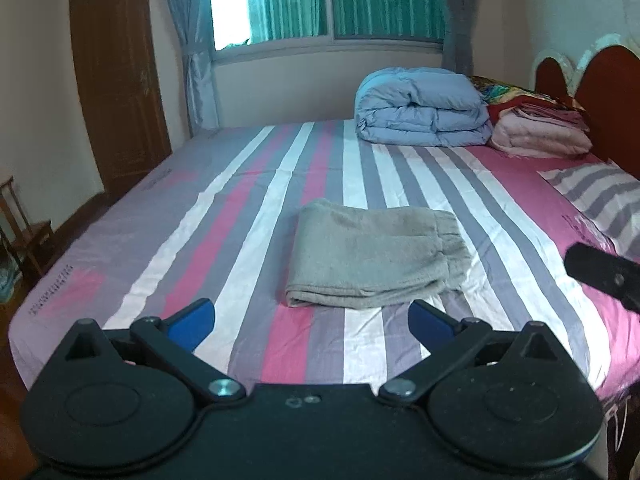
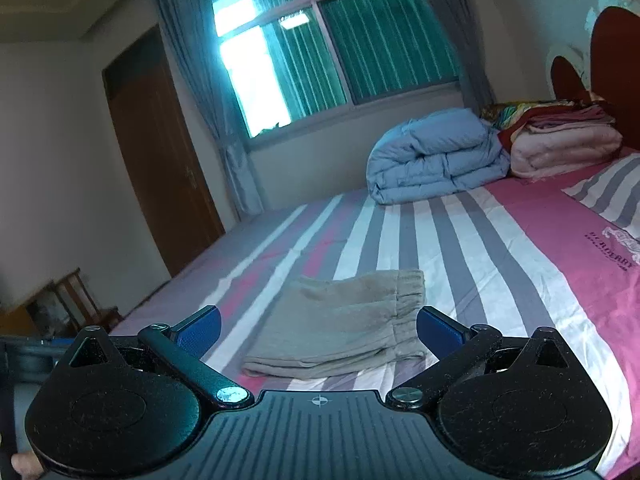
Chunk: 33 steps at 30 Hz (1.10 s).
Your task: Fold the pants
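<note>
Left gripper [image 1: 311, 322]: jaws spread wide, blue pads [image 1: 192, 324] apart, holding nothing and touching nothing; it hangs above the near edge of the bed [image 1: 120, 248]. Right gripper [image 2: 318, 330]: jaws likewise spread wide and empty, its blue pads [image 2: 438, 330] clear of the cloth. In the left wrist view a dark part of the right gripper [image 1: 604, 276] shows at the right margin.

Pants [image 1: 372, 256]: beige, folded into a compact rectangle, lying flat on the striped sheet near the near edge of the bed, roughly midway along it, waistband [image 2: 404, 288] turned toward the headboard [image 1: 608, 92] side.

Surroundings: a folded blue duvet [image 1: 424, 108] and a stack of pink bedding [image 1: 540, 130] sit at the far corner by the headboard, well apart from the pants; a striped pillow [image 1: 604, 200] lies at the headboard edge. Behind the bed: window [image 1: 328, 0], curtains [image 1: 192, 48], wooden door [image 1: 116, 80].
</note>
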Tool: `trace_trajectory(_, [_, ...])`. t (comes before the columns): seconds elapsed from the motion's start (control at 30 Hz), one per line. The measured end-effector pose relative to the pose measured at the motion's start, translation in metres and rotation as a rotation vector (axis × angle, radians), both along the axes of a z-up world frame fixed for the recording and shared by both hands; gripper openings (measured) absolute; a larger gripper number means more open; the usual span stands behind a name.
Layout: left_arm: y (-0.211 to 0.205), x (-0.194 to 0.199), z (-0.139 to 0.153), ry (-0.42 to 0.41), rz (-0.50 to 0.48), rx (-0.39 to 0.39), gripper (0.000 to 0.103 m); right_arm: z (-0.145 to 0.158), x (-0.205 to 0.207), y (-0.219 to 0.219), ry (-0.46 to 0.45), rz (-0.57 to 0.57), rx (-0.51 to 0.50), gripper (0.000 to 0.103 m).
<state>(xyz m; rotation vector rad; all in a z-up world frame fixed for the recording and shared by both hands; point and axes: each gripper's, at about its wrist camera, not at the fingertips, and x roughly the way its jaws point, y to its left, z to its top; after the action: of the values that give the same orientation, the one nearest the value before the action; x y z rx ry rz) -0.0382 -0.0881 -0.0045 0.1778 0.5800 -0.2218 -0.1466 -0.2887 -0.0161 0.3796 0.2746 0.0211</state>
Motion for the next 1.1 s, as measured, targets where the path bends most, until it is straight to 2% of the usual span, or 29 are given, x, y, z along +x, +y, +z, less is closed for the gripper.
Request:
trace_trajectory(0.13, [0.008,-0.036,0.009,-0.038,-0.031,0.007,0.097,0.007,-0.029,0.014,-0.027,0.002,0.005,0.103])
trace_trajectory(0.27, [0.025,-0.065,0.018,-0.084,-0.055,-0.051,0.097,0.018,-0.059,0.031,-0.077,0.021,-0.022,0.103])
trace_trajectory(0.4, [0.041,-0.073,0.017,-0.079,-0.049,-0.116,0.097,0.026,-0.079,0.046,-0.106,0.017,-0.079,0.103])
trace_trajectory(0.5, [0.046,-0.071,0.014,-0.091,-0.009,-0.116,0.097,0.03,-0.086,0.057,-0.12,-0.005,-0.134,0.103])
trace_trajectory(0.63, [0.057,-0.071,0.009,-0.114,0.025,-0.139,0.097,0.031,-0.079,0.071,-0.12,-0.025,-0.214,0.103])
trace_trajectory(0.73, [0.062,-0.07,0.006,-0.135,0.031,-0.16,0.097,0.025,-0.07,0.075,-0.105,-0.013,-0.211,0.103])
trace_trajectory(0.9, [0.058,-0.072,0.004,-0.151,0.002,-0.094,0.097,0.018,-0.063,0.074,-0.084,-0.023,-0.218,0.103])
trace_trajectory(1.1, [0.058,-0.074,-0.001,-0.115,-0.034,-0.113,0.097,0.021,-0.062,0.076,-0.076,-0.074,-0.254,0.103])
